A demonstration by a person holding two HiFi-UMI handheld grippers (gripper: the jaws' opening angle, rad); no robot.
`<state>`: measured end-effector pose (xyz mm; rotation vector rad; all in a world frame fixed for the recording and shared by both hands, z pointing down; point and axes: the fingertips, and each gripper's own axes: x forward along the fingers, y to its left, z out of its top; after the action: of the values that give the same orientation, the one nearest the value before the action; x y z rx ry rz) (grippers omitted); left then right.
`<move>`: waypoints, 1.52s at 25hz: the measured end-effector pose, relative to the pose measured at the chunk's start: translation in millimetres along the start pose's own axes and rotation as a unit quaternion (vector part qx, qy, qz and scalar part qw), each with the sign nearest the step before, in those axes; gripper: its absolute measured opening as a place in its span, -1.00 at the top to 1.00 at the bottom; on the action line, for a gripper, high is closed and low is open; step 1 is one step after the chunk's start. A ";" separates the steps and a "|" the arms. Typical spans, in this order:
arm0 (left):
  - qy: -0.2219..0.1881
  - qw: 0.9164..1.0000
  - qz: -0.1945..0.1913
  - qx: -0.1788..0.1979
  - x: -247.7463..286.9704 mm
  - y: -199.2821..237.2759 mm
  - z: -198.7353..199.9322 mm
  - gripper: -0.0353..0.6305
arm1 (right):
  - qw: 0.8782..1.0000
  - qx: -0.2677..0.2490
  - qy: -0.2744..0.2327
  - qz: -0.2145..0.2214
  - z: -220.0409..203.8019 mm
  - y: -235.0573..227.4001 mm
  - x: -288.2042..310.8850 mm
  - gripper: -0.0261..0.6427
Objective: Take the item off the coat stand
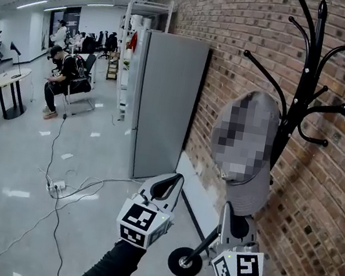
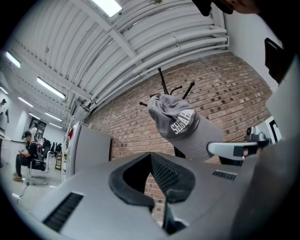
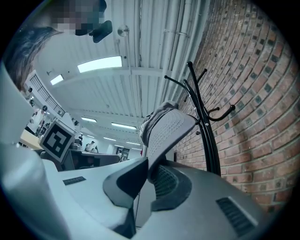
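A grey cap (image 1: 249, 189) hangs on a black coat stand (image 1: 294, 115) against the brick wall. Its brim points down towards me. My right gripper (image 1: 229, 209) reaches up from below and is shut on the brim. In the right gripper view the brim of the cap (image 3: 164, 126) runs down between the two pads of the right gripper (image 3: 149, 164). My left gripper (image 1: 174, 183) hovers to the left of the cap, apart from it, shut with nothing in it. From the left gripper (image 2: 150, 157) the cap (image 2: 180, 124) shows ahead and above.
The stand's round base (image 1: 184, 262) rests on the floor by the brick wall (image 1: 330, 213). A tall grey cabinet (image 1: 165, 100) stands just left of it. Cables (image 1: 66, 188) trail across the floor. A seated person (image 1: 61, 79) and a round table (image 1: 8, 80) are far left.
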<state>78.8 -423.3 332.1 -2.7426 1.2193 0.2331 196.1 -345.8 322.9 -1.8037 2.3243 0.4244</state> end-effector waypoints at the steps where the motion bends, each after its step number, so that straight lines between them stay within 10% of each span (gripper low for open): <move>1: 0.001 1.000 0.000 0.000 -0.4 0.0 -0.2 0.87 | 1.000 0.001 0.000 0.000 0.1 0.3 -0.4 0.84; 38: 0.001 1.000 0.008 0.005 -0.3 8.3 1.3 0.87 | 1.000 -0.014 -0.015 -0.012 10.3 -4.6 -0.4 0.84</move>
<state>72.3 -428.4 330.5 -2.7262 1.2413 0.2268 200.2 -343.1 312.8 -1.8237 2.2862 0.4788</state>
